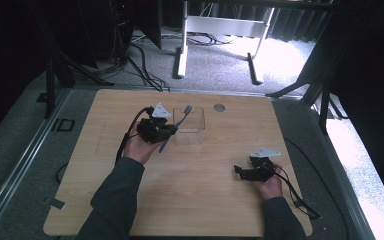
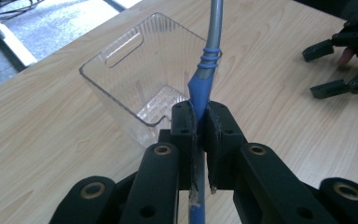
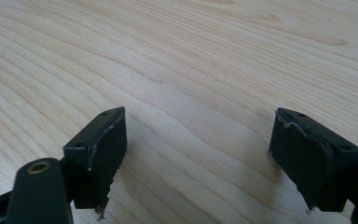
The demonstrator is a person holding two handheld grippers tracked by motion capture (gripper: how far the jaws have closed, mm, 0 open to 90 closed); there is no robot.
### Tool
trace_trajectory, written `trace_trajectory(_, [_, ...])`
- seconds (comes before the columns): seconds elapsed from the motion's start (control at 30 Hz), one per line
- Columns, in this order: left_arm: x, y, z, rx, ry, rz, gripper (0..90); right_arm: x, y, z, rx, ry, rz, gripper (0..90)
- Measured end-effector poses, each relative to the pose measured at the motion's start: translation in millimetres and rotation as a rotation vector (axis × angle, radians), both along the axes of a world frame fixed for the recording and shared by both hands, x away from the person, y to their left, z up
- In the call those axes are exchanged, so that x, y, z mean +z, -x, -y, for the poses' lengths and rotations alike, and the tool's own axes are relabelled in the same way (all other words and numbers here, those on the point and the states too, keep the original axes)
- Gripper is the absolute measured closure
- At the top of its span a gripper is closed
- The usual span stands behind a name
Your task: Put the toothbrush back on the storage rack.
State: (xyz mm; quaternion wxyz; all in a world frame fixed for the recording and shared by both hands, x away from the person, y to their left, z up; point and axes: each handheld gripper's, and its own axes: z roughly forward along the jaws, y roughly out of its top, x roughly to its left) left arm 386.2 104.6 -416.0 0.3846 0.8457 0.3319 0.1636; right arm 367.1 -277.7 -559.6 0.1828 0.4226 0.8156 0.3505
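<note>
- Table (image 1: 190, 200) of pale wood lies under both tongs; its grain runs below the right one's jaws.
- Box (image 2: 135, 74), clear plastic with ribbed walls and a slot handle, stands just ahead of and below the left tongs (image 2: 199, 122), its mouth open upward.
- Toothbrush (image 2: 205, 79), blue and grey, is pinched by its handle between the pressed-together jaws of the left tongs, bristle end pointing away over the box (image 1: 189, 125).
- Right tongs (image 3: 198, 154) rest well apart near the table's edge, jaws spread, nothing between them.
- Step in hand, as I judge it: carrying the toothbrush to the box. Next comes tipping it over the rim, lowering, then letting go.
</note>
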Motion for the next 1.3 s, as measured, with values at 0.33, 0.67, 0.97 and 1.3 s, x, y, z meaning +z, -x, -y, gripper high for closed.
trace_trajectory(0.33, [1.1, -2.6, 5.1, -0.016, 0.034, 0.009, 82.8, 0.0, 0.0, 0.0, 0.000, 0.000, 0.001, 18.5])
trace_trajectory(0.67, [0.7, -6.7, 8.6, -0.034, 0.091, 0.031, 82.8, 0.0, 0.0, 0.0, 0.000, 0.000, 0.001, 18.5])
trace_trajectory(0.97, [1.2, -10.0, 10.2, -0.020, 0.121, 0.052, 82.8, 0.0, 0.0, 0.0, 0.000, 0.000, 0.001, 18.5])
trace_trajectory(1.3, [2.0, -16.4, 12.6, 0.003, 0.166, 0.087, 82.8, 0.0, 0.0, 0.0, 0.000, 0.000, 0.001, 18.5])
